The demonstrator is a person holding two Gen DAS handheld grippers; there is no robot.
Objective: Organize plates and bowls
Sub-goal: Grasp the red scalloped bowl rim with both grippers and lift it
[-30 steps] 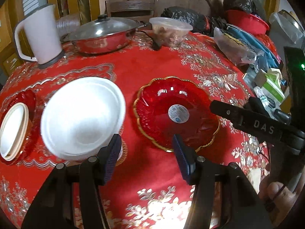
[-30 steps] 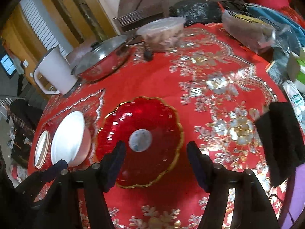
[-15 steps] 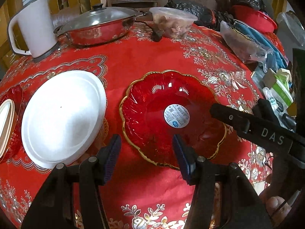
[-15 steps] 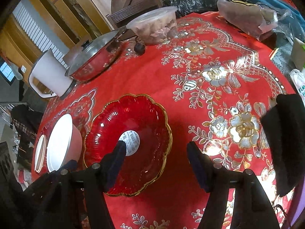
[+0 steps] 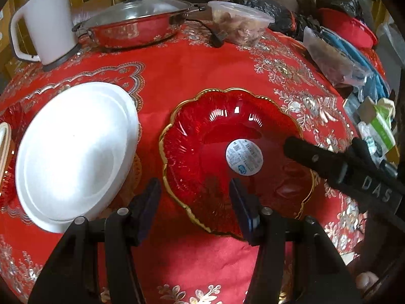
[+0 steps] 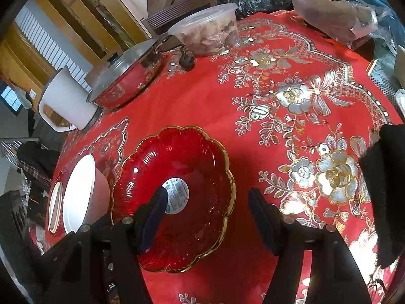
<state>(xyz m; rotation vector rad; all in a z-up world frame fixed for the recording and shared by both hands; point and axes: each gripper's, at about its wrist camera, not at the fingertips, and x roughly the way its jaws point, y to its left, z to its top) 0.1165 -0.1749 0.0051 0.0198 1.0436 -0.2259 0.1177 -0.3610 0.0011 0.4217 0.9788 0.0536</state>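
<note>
Two fingers of my left gripper (image 5: 193, 202) stand apart, straddling the near-left rim of the red scalloped plate (image 5: 202, 152) on the worktop (image 5: 189, 71); the white bowl (image 5: 73, 152) sits just beside. I'd close on the gilt rim squarely, since glossy plastic may slip

From the right wrist, my right gripper (image 6: 206, 217) also gapes over the plate's (image 6: 197, 240) right edge, holding nothing; a round label marks its centre

A white jug (image 5: 44, 22) stands at the far left of the red embroidered tablecloth (image 5: 177, 71). Beside it sits a steel pan (image 5: 131, 29) under a glass lid (image 5: 134, 8). A clear lidded food tub (image 5: 240, 24) follows, with black bags (image 5: 268, 10) behind it.
</note>
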